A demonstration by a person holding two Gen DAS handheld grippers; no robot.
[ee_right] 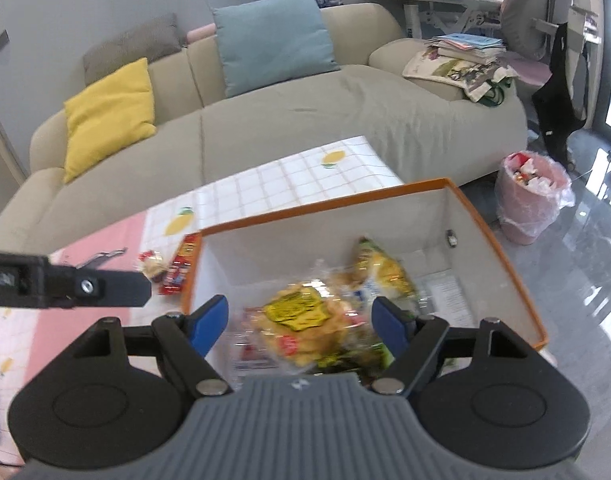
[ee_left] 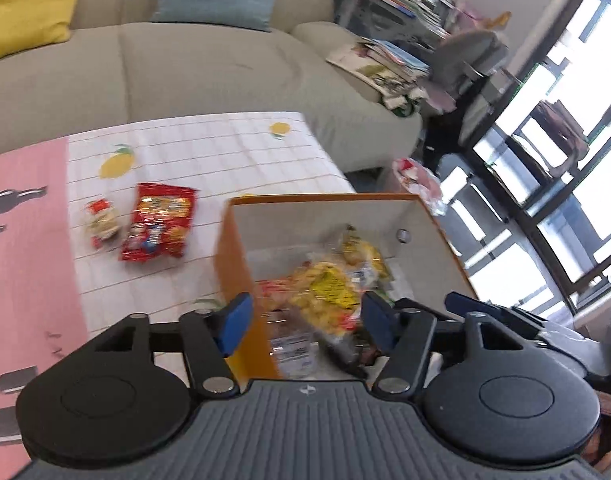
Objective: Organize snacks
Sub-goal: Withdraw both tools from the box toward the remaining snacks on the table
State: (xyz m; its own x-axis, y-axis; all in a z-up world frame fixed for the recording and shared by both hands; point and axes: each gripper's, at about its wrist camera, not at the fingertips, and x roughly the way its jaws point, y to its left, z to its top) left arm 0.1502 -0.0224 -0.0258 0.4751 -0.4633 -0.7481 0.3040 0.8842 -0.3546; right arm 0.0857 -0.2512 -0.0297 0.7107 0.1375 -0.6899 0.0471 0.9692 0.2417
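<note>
While both grippers, left (ee_left: 303, 322) and right (ee_right: 301, 330), hang unclenched (nothing gripped), snacks (ee_right: 301, 320) fill the box (ee_right: 485, 216).

left tongs (ee_left: 303, 322): black arms, blue pads, silver screws | right tongs (ee_right: 301, 326): same, ribbed grey body

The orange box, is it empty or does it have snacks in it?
Not empty. The orange box has no lid on and holds several snack bags piled on its bottom.

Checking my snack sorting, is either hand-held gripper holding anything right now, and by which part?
Nothing is held. The left hand-held gripper and right hand-held gripper both stand open above the orange box, pads clear of the snack bags inside.
</note>
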